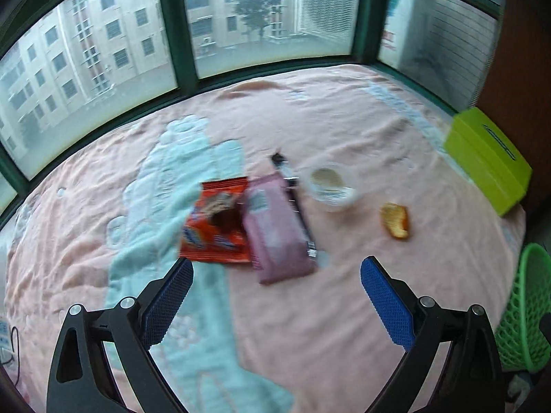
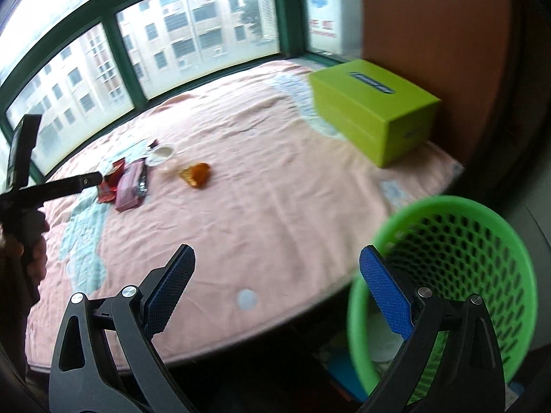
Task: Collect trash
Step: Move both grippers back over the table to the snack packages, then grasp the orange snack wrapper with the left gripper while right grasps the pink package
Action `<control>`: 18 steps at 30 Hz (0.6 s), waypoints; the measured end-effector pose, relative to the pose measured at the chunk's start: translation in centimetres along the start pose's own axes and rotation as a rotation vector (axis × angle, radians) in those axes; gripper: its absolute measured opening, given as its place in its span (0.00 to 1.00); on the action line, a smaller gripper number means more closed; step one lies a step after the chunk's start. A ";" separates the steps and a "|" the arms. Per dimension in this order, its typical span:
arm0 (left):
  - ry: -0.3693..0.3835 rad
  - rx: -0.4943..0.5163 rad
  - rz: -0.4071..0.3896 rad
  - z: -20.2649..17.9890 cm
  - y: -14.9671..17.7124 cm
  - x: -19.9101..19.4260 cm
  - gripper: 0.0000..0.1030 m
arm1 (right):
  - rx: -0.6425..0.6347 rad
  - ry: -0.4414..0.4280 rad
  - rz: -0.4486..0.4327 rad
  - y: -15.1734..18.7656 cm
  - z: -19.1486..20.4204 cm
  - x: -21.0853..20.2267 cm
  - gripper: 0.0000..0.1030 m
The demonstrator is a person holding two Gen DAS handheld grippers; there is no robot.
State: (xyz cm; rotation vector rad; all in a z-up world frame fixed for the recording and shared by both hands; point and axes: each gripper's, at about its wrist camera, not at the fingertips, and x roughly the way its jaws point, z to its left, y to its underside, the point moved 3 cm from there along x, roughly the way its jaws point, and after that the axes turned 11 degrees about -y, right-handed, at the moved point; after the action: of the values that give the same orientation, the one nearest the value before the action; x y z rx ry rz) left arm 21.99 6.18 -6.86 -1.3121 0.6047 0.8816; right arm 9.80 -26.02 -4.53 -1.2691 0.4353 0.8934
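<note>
On the pink cloth lies a small heap of trash: an orange snack wrapper (image 1: pixel 215 225), a pink wrapper (image 1: pixel 277 232) with a dark strip wrapper (image 1: pixel 292 199) along its right side, a small white cup (image 1: pixel 332 186) and an orange peel (image 1: pixel 395 221). My left gripper (image 1: pixel 275 275) hovers open just short of the wrappers, holding nothing. In the right wrist view the same heap (image 2: pixel 129 182), cup (image 2: pixel 161 155) and peel (image 2: pixel 196 173) lie far off at the left. My right gripper (image 2: pixel 277 268) is open and empty above the table's near edge, beside the green mesh basket (image 2: pixel 447 275).
A lime-green box (image 2: pixel 375 110) stands at the table's back right against an orange-brown wall. Green-framed windows run along the far side. The basket (image 1: pixel 527 309) sits below the table's right edge. A hand (image 2: pixel 31 244) holds the left gripper's handle. A white round spot (image 2: pixel 246 299) marks the cloth.
</note>
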 end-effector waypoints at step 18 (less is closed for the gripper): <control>0.056 -0.045 0.157 4.9 -2.7 11.1 0.75 | -0.092 -0.131 0.116 -3.6 7.3 9.4 0.92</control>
State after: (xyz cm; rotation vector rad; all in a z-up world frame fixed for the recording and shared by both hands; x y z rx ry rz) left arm 29.83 13.21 -13.39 -1.3466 0.7436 0.9940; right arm 16.91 -16.13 -7.04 -1.2703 0.3703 1.0991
